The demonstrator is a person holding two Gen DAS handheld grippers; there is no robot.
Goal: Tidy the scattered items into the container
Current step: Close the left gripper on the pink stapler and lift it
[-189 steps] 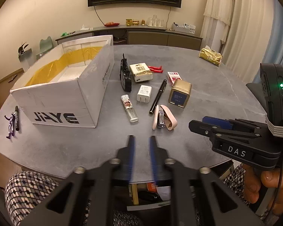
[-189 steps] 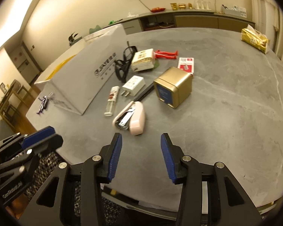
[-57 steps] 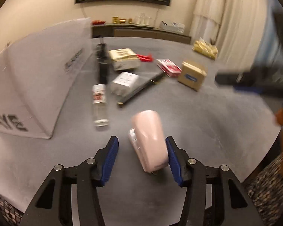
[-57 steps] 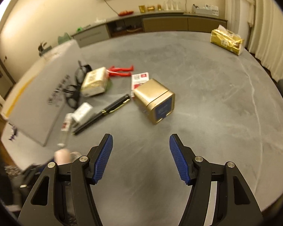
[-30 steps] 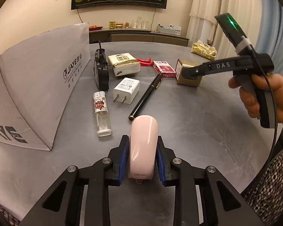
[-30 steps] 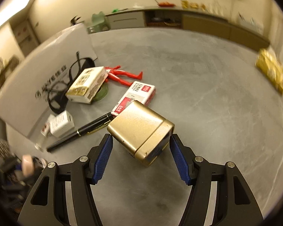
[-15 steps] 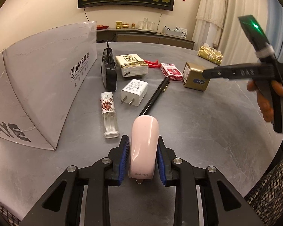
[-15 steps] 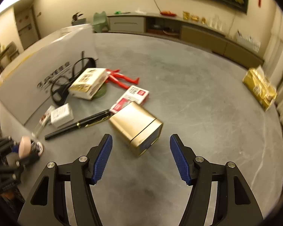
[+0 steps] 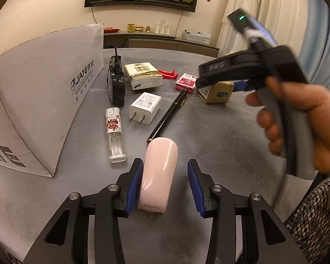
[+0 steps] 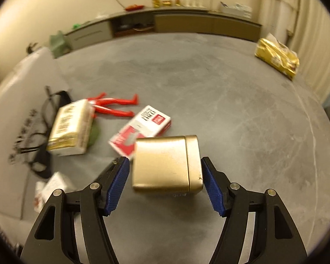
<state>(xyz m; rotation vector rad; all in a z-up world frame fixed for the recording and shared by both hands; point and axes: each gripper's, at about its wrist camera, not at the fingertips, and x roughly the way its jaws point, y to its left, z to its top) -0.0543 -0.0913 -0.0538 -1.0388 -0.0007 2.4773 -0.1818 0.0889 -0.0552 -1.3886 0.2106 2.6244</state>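
Pink stapler (image 9: 159, 173) on table (image 9: 220, 136), between spread jaws of left gripper (image 9: 165, 187), touching left pad only; smooth plastic shell looks slippery, rigid, so pinch flat sides mid-body; gold tin (image 10: 167, 165) between open jaws of right gripper (image 10: 165, 182), stiff metal; box (image 9: 39, 101) just left.
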